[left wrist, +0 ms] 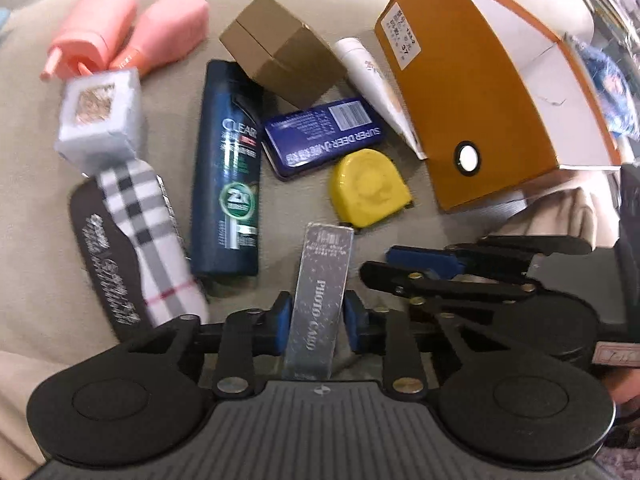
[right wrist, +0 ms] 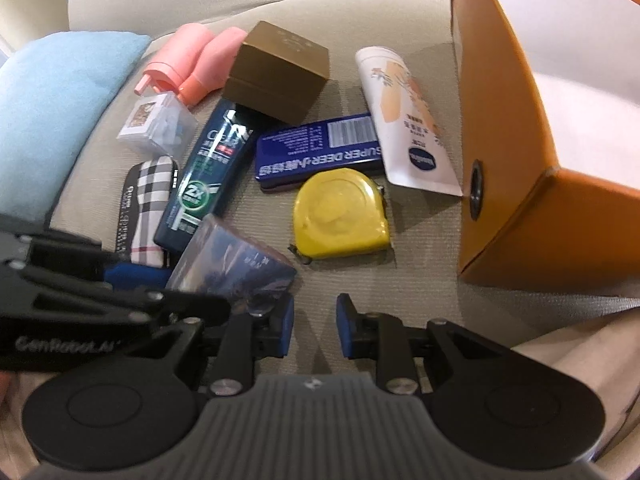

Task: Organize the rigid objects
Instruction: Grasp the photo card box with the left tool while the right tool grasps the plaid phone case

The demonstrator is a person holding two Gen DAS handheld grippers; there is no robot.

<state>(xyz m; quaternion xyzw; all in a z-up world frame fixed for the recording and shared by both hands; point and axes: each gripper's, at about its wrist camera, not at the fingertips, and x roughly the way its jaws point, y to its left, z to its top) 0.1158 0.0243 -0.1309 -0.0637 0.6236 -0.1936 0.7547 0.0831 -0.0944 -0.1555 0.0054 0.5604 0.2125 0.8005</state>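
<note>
My left gripper (left wrist: 318,320) is shut on the lower part of a silver "PHOTO CARD" box (left wrist: 322,284), which stands on edge between the blue pads. From the right wrist view the same box (right wrist: 234,262) shows its bluish cover, with the left gripper (right wrist: 172,288) clamped on it. My right gripper (right wrist: 316,324) hangs over bare beige fabric, its pads a narrow gap apart with nothing between them. It also shows just right of the card box (left wrist: 384,266). A yellow tape measure (right wrist: 340,216) lies just ahead of it.
A CLEAR shampoo bottle (left wrist: 230,168), blue tin (left wrist: 324,136), brown box (left wrist: 280,48), white tube (right wrist: 404,120), pink bottles (left wrist: 132,28), clear cube box (left wrist: 100,120) and plaid case (left wrist: 140,232) lie on the beige cushion. An open orange box (right wrist: 508,120) stands right. A light blue pillow (right wrist: 52,112) lies left.
</note>
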